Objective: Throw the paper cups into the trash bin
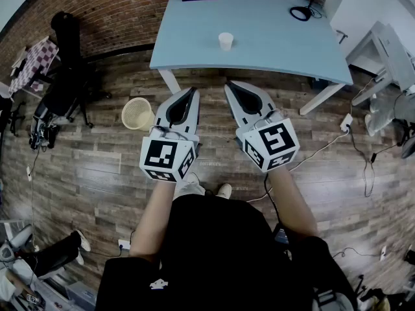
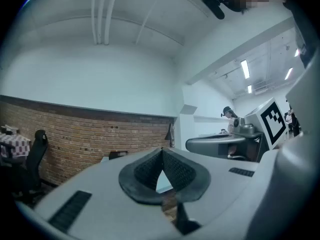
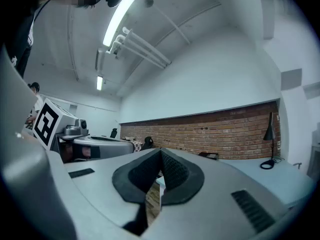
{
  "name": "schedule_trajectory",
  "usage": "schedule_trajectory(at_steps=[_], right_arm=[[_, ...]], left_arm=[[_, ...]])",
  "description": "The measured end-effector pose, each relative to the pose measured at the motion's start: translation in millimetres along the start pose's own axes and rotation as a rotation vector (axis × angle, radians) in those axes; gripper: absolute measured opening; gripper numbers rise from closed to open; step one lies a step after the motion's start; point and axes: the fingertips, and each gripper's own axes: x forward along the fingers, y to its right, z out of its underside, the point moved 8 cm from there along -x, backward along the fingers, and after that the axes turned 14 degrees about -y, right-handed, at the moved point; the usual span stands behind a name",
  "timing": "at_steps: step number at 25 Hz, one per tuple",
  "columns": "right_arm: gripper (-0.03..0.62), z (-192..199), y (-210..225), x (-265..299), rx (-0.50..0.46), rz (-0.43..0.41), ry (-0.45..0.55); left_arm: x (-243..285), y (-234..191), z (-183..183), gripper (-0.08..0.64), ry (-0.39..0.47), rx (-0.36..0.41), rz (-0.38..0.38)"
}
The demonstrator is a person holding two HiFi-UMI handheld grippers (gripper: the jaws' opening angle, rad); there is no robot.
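A: Listing stock: one paper cup (image 1: 225, 41), upright on the blue table (image 1: 272, 37), top centre of frame.
B: Bin?
A: Trash bin (image 1: 137, 113), on the floor, left of centre; no cup seen in it.
B: Tongs?
A: Left gripper (image 1: 192, 92) and right gripper (image 1: 231, 86): both pinched closed on nothing, short of the table.
B: Progress?
A: Nothing done, by my reading. Reaching, gripping, carrying and dropping are all left.

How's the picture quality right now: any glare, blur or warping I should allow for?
Head view: sharp and evenly lit, fisheye bows the table edges, paper cup clear. Right gripper view: ceiling light glares, brick wall curves. Left gripper view: dimmer, corners vignetted.
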Motion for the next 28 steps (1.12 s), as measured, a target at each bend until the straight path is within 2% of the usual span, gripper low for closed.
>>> schedule_trajectory(at_steps=[11, 28], right_arm=[[0.002, 10, -6, -13, 0.053, -0.027, 0.016], [0.002, 3, 1, 19, 0.055, -0.038, 0.014]], left_arm=[[-7, 15, 9, 0.008, -0.036, 0.007, 0.013], [12, -11, 16, 0.008, -0.061, -0.012, -0.002]])
